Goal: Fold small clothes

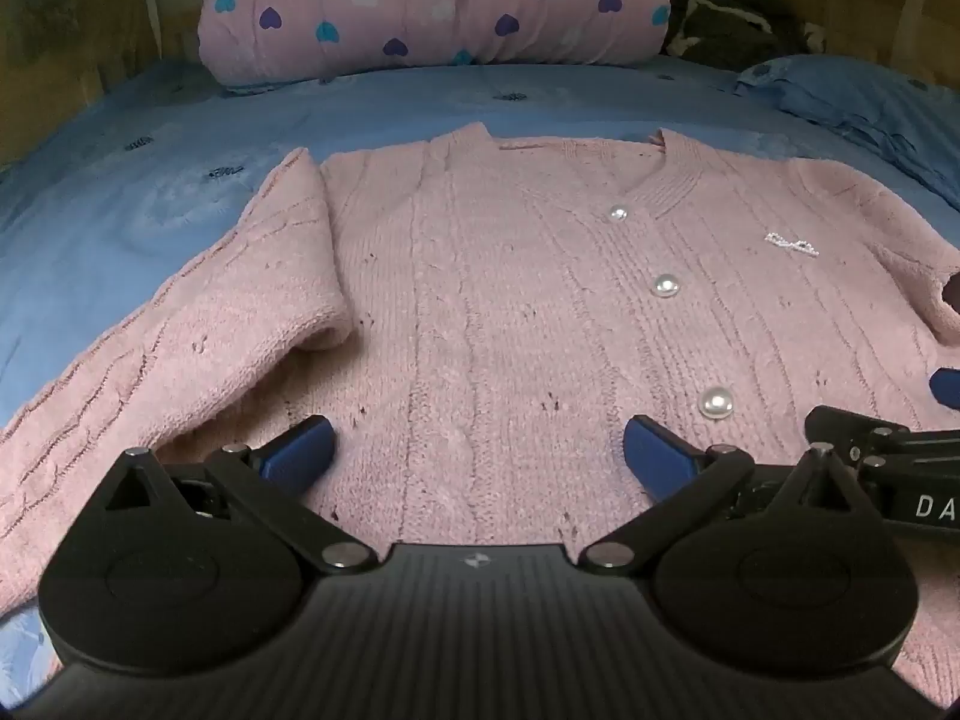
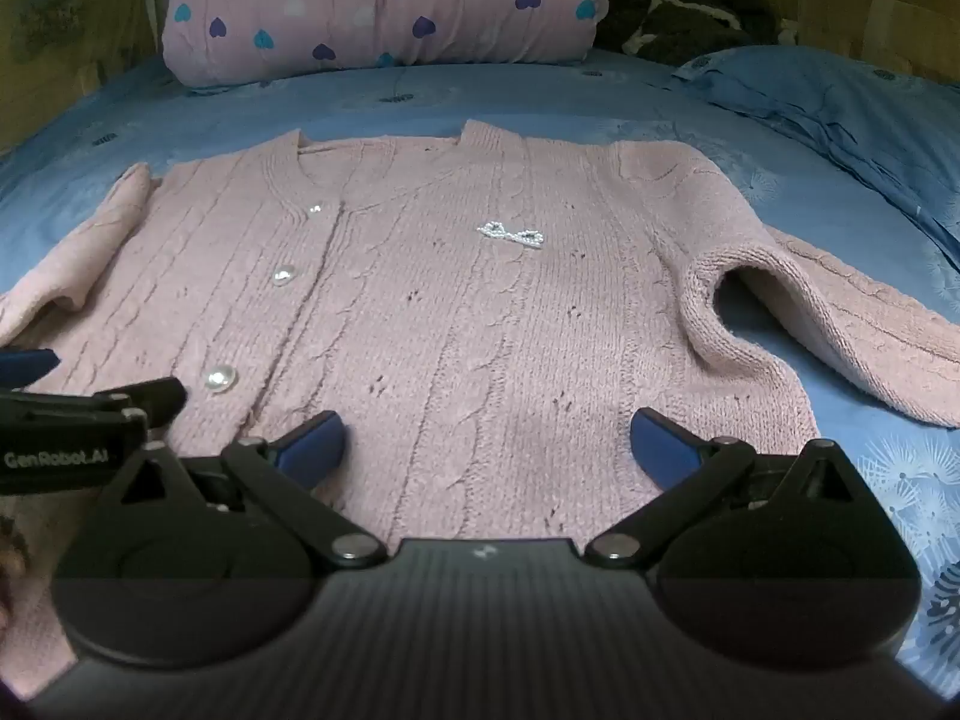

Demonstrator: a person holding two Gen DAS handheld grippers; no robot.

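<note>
A pink knitted cardigan with pearl buttons lies flat, front up, on a blue bedsheet. Its left sleeve runs out toward the near left. In the right wrist view the cardigan shows a small sparkly bow, and its right sleeve bends out to the right. My left gripper hovers open over the lower front, left of the button row. My right gripper hovers open over the lower right half. Nothing is between either pair of fingers. Each gripper's edge shows in the other's view.
A rolled pink quilt with hearts lies across the far end of the bed. A blue pillow sits at the far right, and dark clothing behind it. Wooden walls close in the left side.
</note>
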